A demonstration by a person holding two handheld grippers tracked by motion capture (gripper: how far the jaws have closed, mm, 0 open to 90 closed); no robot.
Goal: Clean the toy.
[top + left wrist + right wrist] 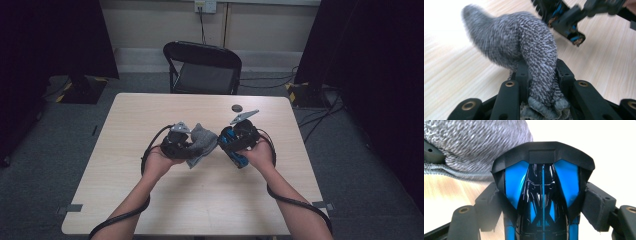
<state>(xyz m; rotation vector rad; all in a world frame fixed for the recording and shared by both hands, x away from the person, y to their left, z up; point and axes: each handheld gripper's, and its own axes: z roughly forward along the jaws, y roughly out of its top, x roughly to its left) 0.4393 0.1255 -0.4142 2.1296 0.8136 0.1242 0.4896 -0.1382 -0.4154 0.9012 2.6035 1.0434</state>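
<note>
- The left hand-held gripper (537, 82) is seen closed tight on a grey knitted sock (524, 42); in the left gripper view the cuff end is bunched between the jaws at bottom centre, while the rest of the sock bulges up toward the upper left of the frame.
- The right hand-held gripper (541, 202) is held part-way open around a black and blue shoe-like object (542, 190), its pads pressed against both sides in the right gripper view. Its exact nature cannot be told from so close.
- In the high view both things are held just above the counter (150, 200), at the middle of the frame, the sock touching or just beside the black and blue object.
- Nothing is seen inside the sock, the only container-like thing here, though its opening is hidden by the jaws.
- A slip may be judged likely: only bunched fabric is gripped, so a pull could draw the cuff out of the jaws.
- The smooth object could twist between the pads if pushed against the sock.
- Farther off, a small dark disc (237, 108) lies on the counter and could be knocked; beyond it a black chair (202, 67) stands.
</note>
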